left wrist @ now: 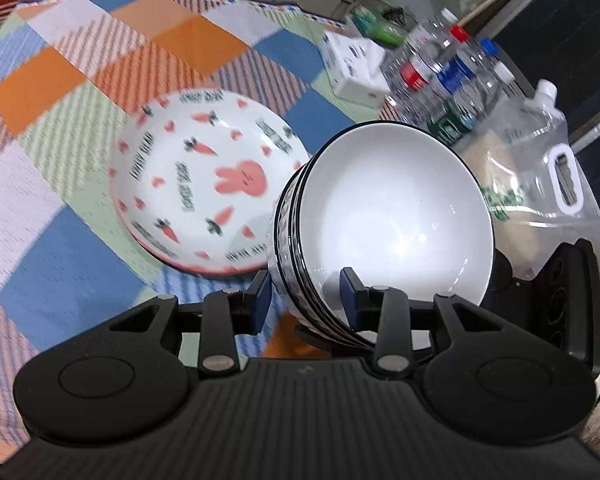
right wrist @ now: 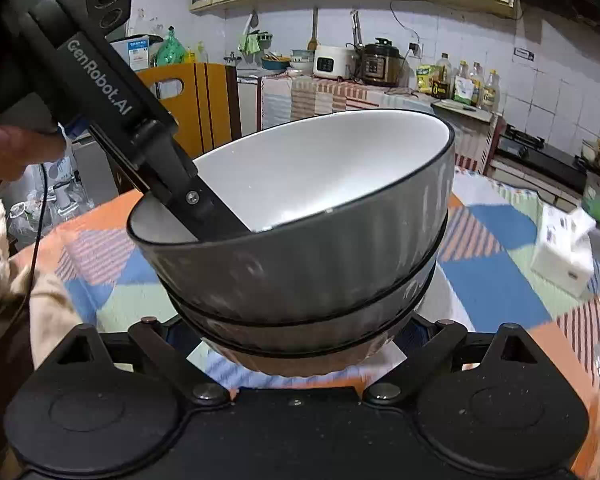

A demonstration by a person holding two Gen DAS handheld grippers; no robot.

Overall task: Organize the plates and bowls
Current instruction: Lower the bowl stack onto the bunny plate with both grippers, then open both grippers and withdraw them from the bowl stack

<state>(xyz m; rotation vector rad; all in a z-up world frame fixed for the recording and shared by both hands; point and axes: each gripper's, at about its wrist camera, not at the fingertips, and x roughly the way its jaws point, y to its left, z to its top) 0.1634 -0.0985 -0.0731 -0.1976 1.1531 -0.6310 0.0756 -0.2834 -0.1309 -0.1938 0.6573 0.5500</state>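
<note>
Item: stack of grey ribbed ceramic bowls (left wrist: 380, 216), tilted, lifted clear of the checked desk (left wrist: 60, 120) beside the carrot-print plate (left wrist: 208, 184). Left gripper (left wrist: 304, 300) jaws pinch its rim; right gripper (right wrist: 296, 336) jaws apparently cradle its base. Step: carrying. Next: level, lower onto plate.

Black ribbed gripper (left wrist: 306, 300), blue pads (left wrist: 260, 304), silver pivot screws; white "GenRobot.AI" lettering, thin black cable (right wrist: 40, 216), cream knit sleeve (right wrist: 24, 292)

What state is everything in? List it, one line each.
bowl stack: lifted, tilted, top bowl empty
left gripper: shut on bowl stack's rim
right gripper: shut around bowl stack's base
rabbit plate: flat on tablecloth, empty
water bottles: upright, capped
</note>
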